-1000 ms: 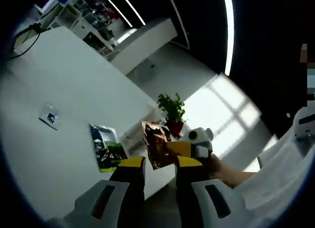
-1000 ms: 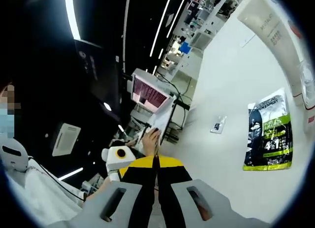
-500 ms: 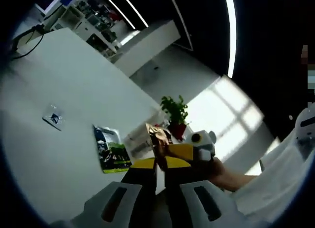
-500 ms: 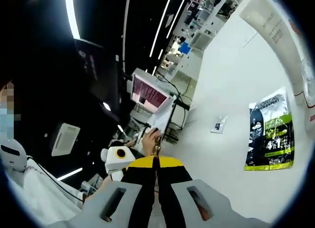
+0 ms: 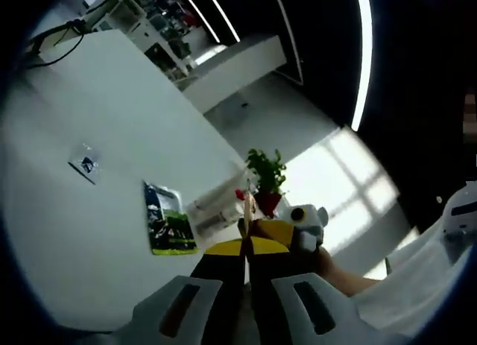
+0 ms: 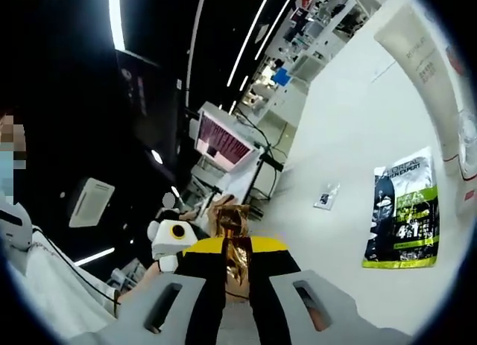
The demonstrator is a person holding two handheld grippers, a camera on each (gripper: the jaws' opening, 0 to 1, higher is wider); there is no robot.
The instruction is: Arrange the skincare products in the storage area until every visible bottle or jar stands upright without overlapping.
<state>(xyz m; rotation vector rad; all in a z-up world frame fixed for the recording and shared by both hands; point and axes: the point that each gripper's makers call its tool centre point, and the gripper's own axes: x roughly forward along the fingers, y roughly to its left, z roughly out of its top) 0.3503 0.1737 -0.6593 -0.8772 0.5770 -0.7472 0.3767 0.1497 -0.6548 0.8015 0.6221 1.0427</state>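
Both grippers were up off the bench pinching the same shiny gold-brown sachet between them, so this looked like a handover or a two-handed straighten. If it's a handover, I'd say only one side should let go, and only once the other clearly has a firm bite; foil that thin will probably slip or crumple if both pull.

Going left to right in the left gripper view: a small sachet lay flat on the bench, then a green and black sachet also flat, then a clear container near the far edge with a potted plant behind it. The left gripper had its jaws nearly together on the thin edge of the foil pack, which looked like a sliver here. The right gripper came in from the right, touching the same pack.

The right gripper view showed more. There the left gripper sat on the left with a hand on it, and the foil pack was face-on, clamped in the right one's narrow jaws. Further right lay the green sachet, and a white tube ran along the rim, lying down rather than upright, so plenty was left to do. A monitor stood beyond the bench.
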